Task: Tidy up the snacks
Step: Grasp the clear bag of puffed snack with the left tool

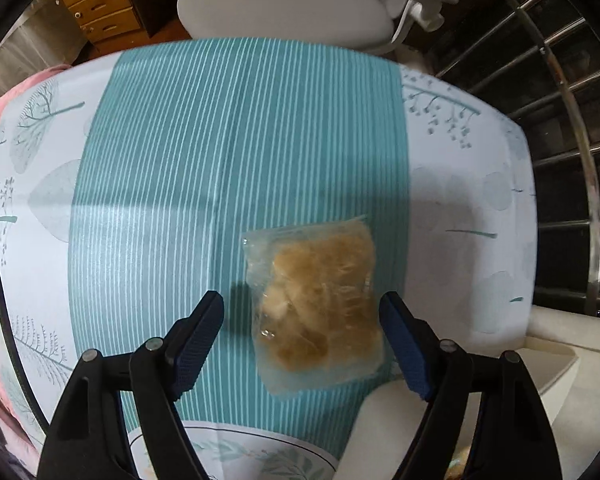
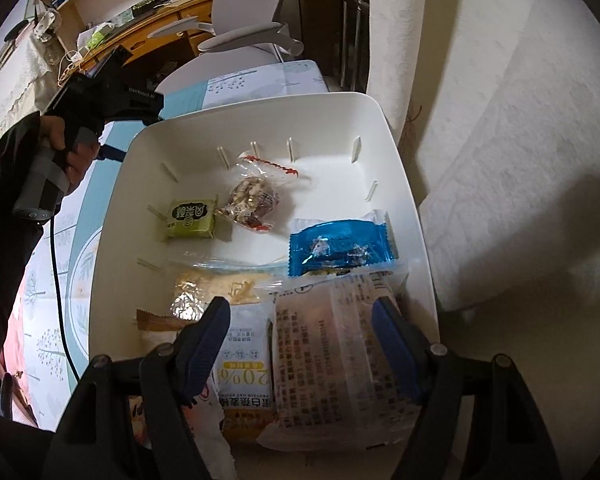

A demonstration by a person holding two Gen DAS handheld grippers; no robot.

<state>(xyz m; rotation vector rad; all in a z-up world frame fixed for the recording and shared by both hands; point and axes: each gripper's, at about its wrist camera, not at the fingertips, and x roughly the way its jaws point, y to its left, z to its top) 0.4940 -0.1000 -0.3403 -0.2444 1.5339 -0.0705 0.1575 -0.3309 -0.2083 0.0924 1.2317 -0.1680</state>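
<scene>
A clear packet of golden-brown snack (image 1: 318, 312) lies on the teal striped tablecloth (image 1: 220, 140). My left gripper (image 1: 302, 312) is open just above it, one finger on each side, not touching. My right gripper (image 2: 300, 320) is open over the white bin (image 2: 380, 120). The bin holds a white printed packet (image 2: 336, 360) under the jaws, a 20% oat bar (image 2: 244, 380), a clear cracker packet (image 2: 216, 284), a blue packet (image 2: 340, 248), a green packet (image 2: 190, 220) and a nut packet (image 2: 252, 200). The left gripper's body (image 2: 100, 88) shows at the bin's left.
The white bin's rim (image 1: 552, 360) sits right of the packet in the left wrist view. A white office chair (image 1: 284, 4) stands beyond the table's far edge. A metal window grille (image 1: 560, 120) is at the right. A wall (image 2: 500, 160) runs along the bin's right side.
</scene>
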